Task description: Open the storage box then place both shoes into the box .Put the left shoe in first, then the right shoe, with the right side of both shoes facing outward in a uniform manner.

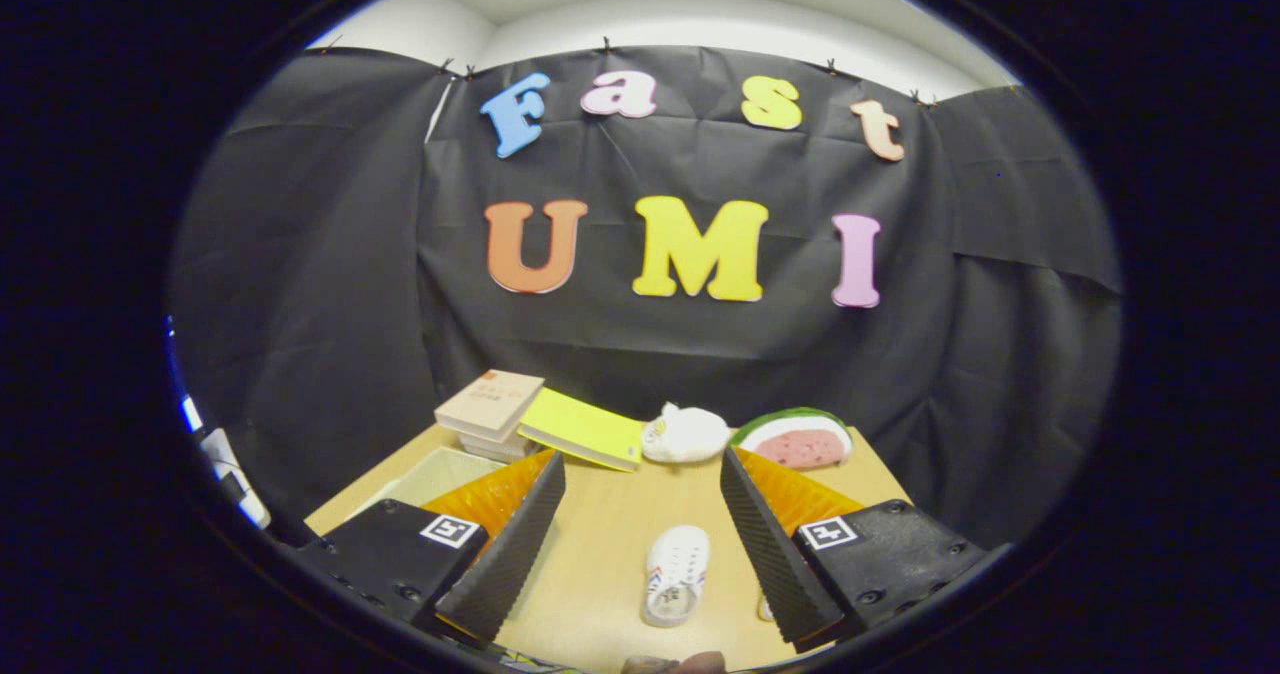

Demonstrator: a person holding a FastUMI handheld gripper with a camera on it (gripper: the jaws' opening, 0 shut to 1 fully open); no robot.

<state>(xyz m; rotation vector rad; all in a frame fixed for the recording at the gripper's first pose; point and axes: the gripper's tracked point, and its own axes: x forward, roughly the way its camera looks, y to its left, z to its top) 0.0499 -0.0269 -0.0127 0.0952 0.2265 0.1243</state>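
1. Gripper (pixel 640 529): held above the table, fingers spread wide apart, nothing pinched between them.
2. Table (pixel 600 544): light wooden top, seen below and ahead of the fingers.
3. White shoe (pixel 676 574): small, lying flat on the table between the two fingers, nearer the right one, touching neither; opening turned toward the camera.
4. Second shoe (pixel 765 609): only a pale sliver visible behind the right finger; type not certain.
5. Storage box (pixel 432 476): pale, translucent, on the table behind the left finger; lid state cannot be told.
6. Stack of books (pixel 490 409): far left of table, beyond the box.
7. Yellow book (pixel 583 429): leaning against the stack, tilted.
8. White plush toy (pixel 686 433): just right of the yellow book.
9. Watermelon-slice toy (pixel 796 440): beside the plush, at the table's far right.
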